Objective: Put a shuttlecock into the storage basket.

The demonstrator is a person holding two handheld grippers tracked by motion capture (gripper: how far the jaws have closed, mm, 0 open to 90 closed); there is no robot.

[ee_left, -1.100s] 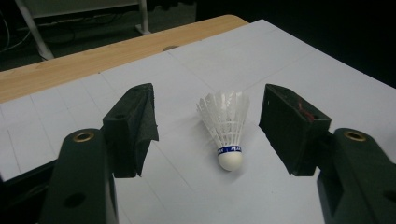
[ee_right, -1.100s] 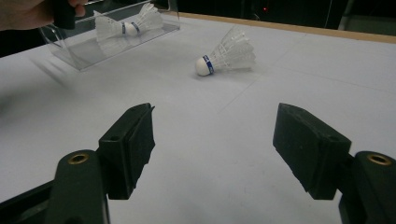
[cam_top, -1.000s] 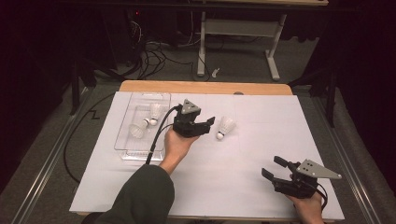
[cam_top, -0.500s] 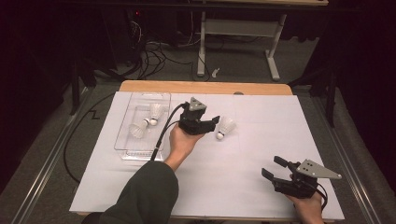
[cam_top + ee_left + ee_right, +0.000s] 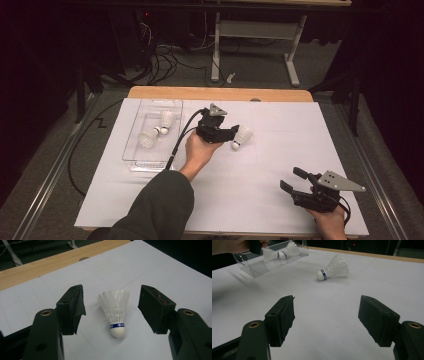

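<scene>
A clear tray [image 5: 131, 155] at the left of the table [image 5: 280, 155] holds two shuttlecocks. Just right of it, the left gripper [image 5: 235, 131] spreads its fingers wide around the loose shuttlecock [image 5: 242, 136], not touching it. Well apart, near the table's front right, the right gripper [image 5: 292, 180] hovers with fingers wide and empty.

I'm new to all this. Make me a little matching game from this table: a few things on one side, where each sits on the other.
Things:
1. loose shuttlecock
2. clear tray
3. left hand-held gripper
4. right hand-held gripper

Places or states:
A. near the table's front right corner, jaws open over bare white sheet
B. lying on its side on the white sheet, right of the tray
C. open, a jaw on each side of the loose shuttlecock
D. at the table's left, holding two shuttlecocks

Pairs: 1-B, 2-D, 3-C, 4-A
</scene>
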